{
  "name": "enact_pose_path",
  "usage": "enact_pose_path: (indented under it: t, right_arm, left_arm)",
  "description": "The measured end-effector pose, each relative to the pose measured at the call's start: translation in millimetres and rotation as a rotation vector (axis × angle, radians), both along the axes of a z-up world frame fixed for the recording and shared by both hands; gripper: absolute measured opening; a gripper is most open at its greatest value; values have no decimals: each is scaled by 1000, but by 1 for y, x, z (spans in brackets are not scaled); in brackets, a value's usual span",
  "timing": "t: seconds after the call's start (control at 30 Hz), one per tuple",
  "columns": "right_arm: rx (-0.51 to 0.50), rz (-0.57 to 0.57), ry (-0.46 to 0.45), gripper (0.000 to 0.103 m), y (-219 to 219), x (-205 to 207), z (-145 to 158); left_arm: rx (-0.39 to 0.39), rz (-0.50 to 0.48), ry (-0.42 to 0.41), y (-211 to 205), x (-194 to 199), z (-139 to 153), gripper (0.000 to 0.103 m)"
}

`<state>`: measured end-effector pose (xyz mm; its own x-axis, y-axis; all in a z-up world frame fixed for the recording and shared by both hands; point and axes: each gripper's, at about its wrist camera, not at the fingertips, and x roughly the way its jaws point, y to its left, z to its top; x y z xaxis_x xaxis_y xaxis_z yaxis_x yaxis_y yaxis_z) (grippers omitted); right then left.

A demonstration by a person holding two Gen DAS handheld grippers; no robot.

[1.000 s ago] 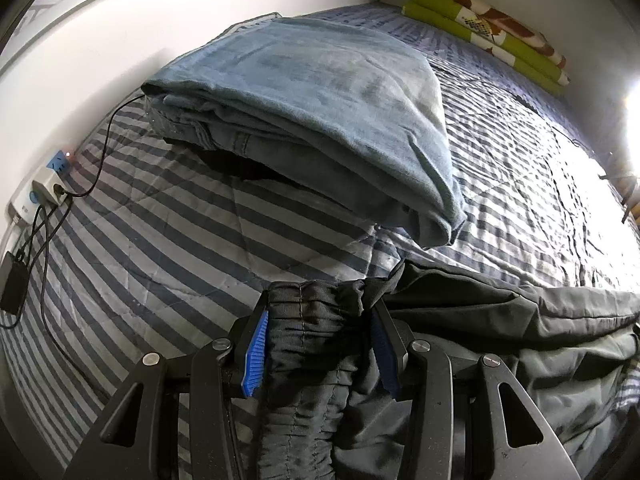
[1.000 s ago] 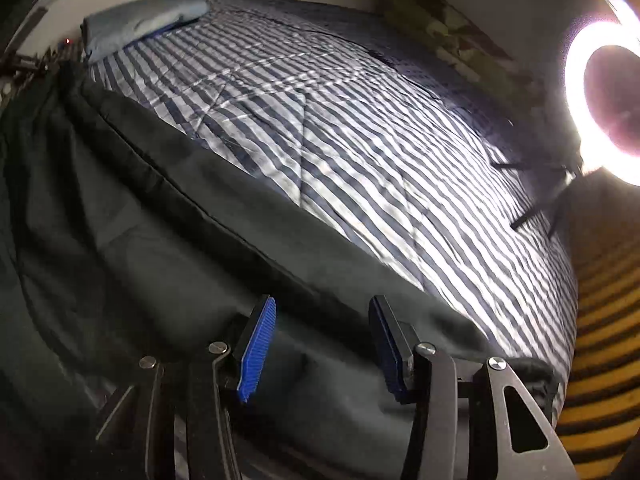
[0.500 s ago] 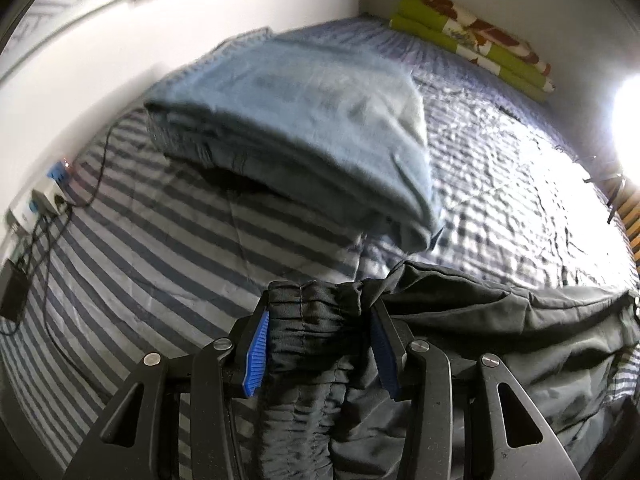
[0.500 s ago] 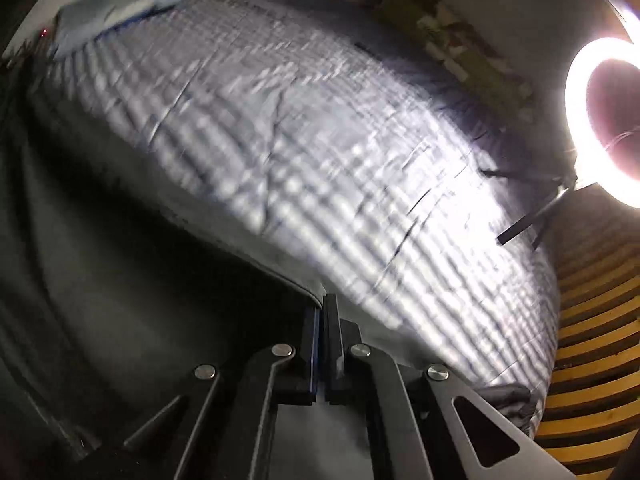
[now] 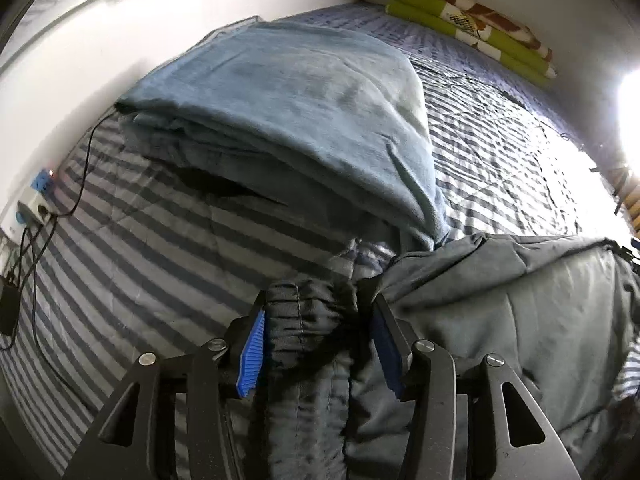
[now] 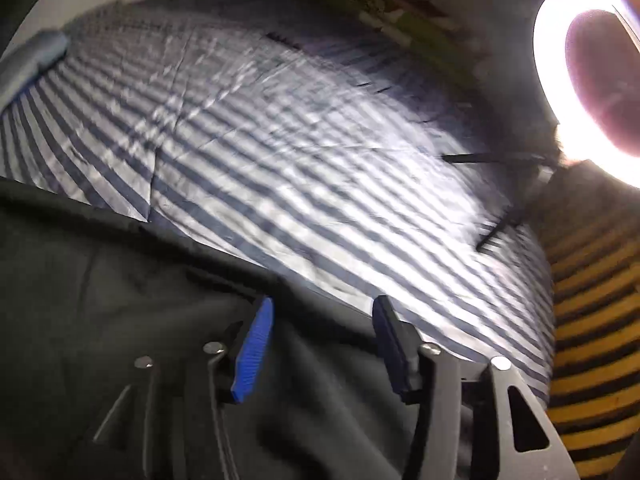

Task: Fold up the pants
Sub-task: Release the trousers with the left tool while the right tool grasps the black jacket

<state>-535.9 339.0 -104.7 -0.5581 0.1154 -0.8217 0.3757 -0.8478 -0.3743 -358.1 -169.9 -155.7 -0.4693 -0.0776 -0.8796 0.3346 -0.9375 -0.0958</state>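
Observation:
Dark grey pants lie on the striped bed cover. Their gathered elastic waistband sits between the blue pads of my left gripper, whose jaws stand wide apart, so it is open. In the right wrist view the same pants fill the lower left. My right gripper is open just above them, at the cloth's edge where it meets the bed cover. Nothing is pinched between its pads.
A folded blue blanket lies just beyond the waistband, along the white wall. A green patterned quilt is at the far end of the bed. A power strip with cables sits at left. A ring light glares at right.
My right gripper shut on the pants edge half a second ago and has opened again, letting it go. The left gripper moved closer to the blue blanket, its jaws unchanged.

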Motion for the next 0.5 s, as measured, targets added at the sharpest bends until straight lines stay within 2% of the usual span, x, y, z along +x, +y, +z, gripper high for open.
enact_pose_path:
  t: [0.07,0.1,0.17,0.3,0.5]
  right_arm:
    - [-31,-65,31,49,28,16,26]
    - [-83,-102,39,49,50,31,44]
    - [-124,-169,77,49,83,63,69]
    - [-221,-357,102,49,157,167,107]
    - [-342,-561,109,49,230,317,106]
  left_arm:
    - [36,8,10,-8,12,8,52]
    - [40,5,15,-10,18,13,52]
    - [46,3,33,-16,36,26,53]
    - [103,-12,56,-25,80,47,57]
    - [179,-74,35,-19,161,53,62]
